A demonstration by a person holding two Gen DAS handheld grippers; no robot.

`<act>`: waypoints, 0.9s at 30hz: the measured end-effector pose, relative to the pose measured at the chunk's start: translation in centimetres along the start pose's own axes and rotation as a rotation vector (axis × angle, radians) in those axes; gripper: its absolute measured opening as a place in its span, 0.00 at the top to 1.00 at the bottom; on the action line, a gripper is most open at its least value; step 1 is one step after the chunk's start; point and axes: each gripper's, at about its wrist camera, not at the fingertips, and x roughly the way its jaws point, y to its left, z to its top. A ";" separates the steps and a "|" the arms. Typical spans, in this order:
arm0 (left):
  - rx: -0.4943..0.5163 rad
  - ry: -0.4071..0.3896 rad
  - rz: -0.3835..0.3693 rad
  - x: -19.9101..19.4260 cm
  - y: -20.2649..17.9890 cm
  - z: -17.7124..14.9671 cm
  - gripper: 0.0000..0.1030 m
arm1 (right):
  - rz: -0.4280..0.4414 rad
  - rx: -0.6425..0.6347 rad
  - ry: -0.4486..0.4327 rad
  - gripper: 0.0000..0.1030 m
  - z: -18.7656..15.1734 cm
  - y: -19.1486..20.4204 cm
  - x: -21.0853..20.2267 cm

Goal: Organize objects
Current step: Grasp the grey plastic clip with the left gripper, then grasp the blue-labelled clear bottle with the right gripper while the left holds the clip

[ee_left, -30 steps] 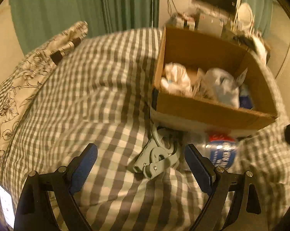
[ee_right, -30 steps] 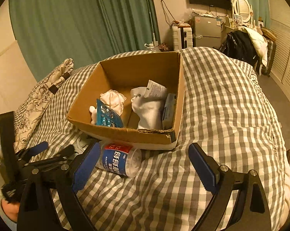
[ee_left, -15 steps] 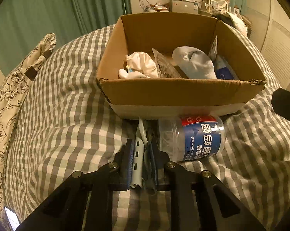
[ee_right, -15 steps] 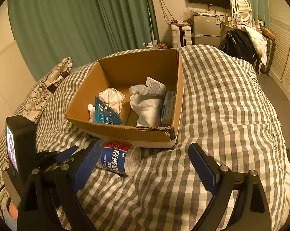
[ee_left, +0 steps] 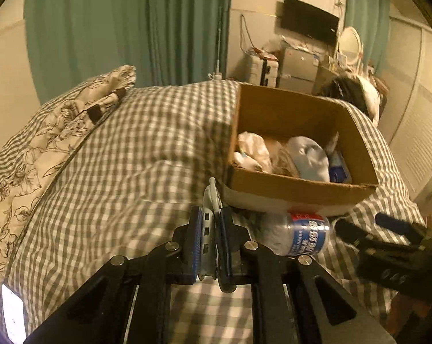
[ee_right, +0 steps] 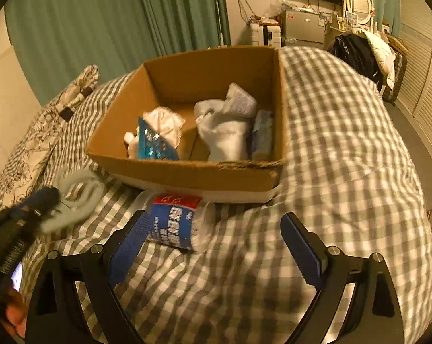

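Note:
My left gripper [ee_left: 208, 243] is shut on a grey-green hand grip exerciser [ee_left: 208, 200] and holds it above the checked bedcover; it also shows blurred in the right wrist view [ee_right: 75, 200]. A clear plastic jar with a blue and red label [ee_left: 302, 233] lies on its side in front of the cardboard box [ee_left: 296, 187]. My right gripper [ee_right: 216, 243] is open and empty, with the jar [ee_right: 177, 219] by its left finger. The box [ee_right: 187, 172] holds white socks, a blue packet and other small items.
The bed has a grey checked cover [ee_right: 330, 172] and a floral pillow [ee_left: 44, 143] at the left. Green curtains, a TV and a cluttered desk stand behind. The bed's edge drops off at the right. A phone screen [ee_left: 13, 318] glows at the lower left.
My left gripper closed on the hand grip exerciser and has lifted it off the bedcover. The right gripper moved closer to the jar and stayed open.

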 end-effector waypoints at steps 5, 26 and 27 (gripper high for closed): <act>-0.045 0.017 -0.018 0.9 1.5 -0.3 0.88 | -0.023 -0.038 0.031 0.10 -0.6 2.5 2.0; -0.072 0.095 -0.097 3.2 2.1 -1.4 0.88 | -0.206 -0.065 0.131 0.10 -1.0 7.1 9.6; -0.072 0.095 -0.097 3.2 2.1 -1.4 0.88 | -0.206 -0.062 0.141 0.10 -1.0 6.9 10.0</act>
